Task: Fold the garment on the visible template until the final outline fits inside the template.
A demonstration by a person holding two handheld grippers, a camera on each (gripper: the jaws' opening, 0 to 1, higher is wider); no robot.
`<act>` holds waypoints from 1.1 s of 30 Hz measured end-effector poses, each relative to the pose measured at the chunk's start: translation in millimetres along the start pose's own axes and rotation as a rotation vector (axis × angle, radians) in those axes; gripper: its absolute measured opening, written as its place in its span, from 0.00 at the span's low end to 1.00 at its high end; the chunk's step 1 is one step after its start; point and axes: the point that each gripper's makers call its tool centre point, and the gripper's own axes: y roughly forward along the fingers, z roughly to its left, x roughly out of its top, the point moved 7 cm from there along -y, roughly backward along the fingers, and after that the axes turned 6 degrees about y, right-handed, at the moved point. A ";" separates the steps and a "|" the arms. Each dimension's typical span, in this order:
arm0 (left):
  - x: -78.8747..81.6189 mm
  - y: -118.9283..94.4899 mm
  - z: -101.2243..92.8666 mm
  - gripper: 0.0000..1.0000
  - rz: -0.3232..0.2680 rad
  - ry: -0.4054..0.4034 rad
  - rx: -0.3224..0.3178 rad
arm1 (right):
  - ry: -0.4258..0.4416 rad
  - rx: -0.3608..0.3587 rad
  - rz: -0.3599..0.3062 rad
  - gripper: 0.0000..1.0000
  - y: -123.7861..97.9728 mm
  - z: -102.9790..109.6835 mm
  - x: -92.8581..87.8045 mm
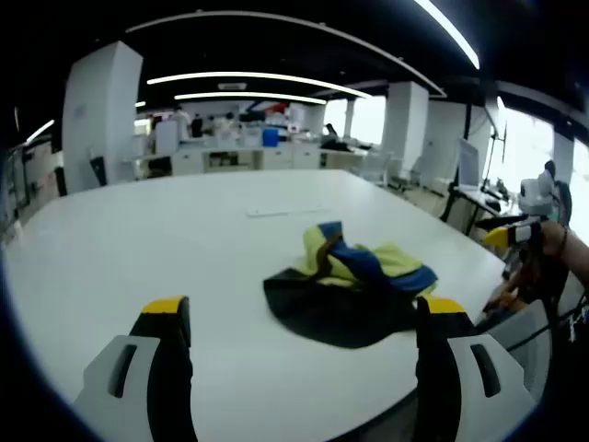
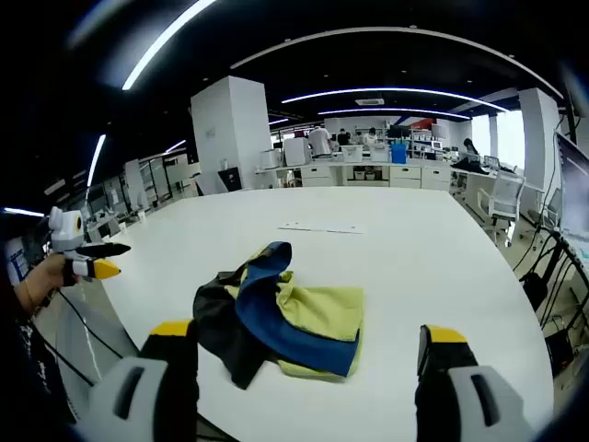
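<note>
Garment [image 1: 354, 285] is a crumpled heap of black, blue and yellow-green cloth on the white desk [image 1: 138, 230], near the desk's close edge. I see my left hand-held gripper [image 1: 299, 354] with jaws wide apart, nothing between them, hanging above the desk just short of the garment. Same heap in the right gripper view [image 2: 281, 313]; right hand-held gripper [image 2: 308, 364] is also spread open and empty, with the garment sitting between the two jaw tips in frame, not touching as far as I can tell. Thin pale strip [image 2: 322, 227] lies flat on the desk beyond the garment, well apart from it. The other hand-held gripper's yellow-tipped jaws show off the desk edge, left [image 2: 92, 261] and right [image 1: 511, 232].
</note>
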 end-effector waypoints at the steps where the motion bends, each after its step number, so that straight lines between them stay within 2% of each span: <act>1: 0.2 0.3 -0.1 0.99 -0.002 0.000 -0.001 | -0.004 0.000 0.007 1.00 0.0 0.3 -1.1; 9: 5.0 2.2 2.0 0.98 -0.008 0.000 0.003 | 0.006 0.007 0.013 1.00 0.3 -0.3 -2.8; 12: 5.2 2.5 2.0 0.98 -0.007 0.001 0.000 | 0.035 0.024 0.002 1.00 -0.8 -0.2 -1.8; 33: 5.3 3.7 -3.8 0.96 0.006 0.019 -0.014 | 0.022 0.035 -0.004 1.00 -2.7 4.6 0.4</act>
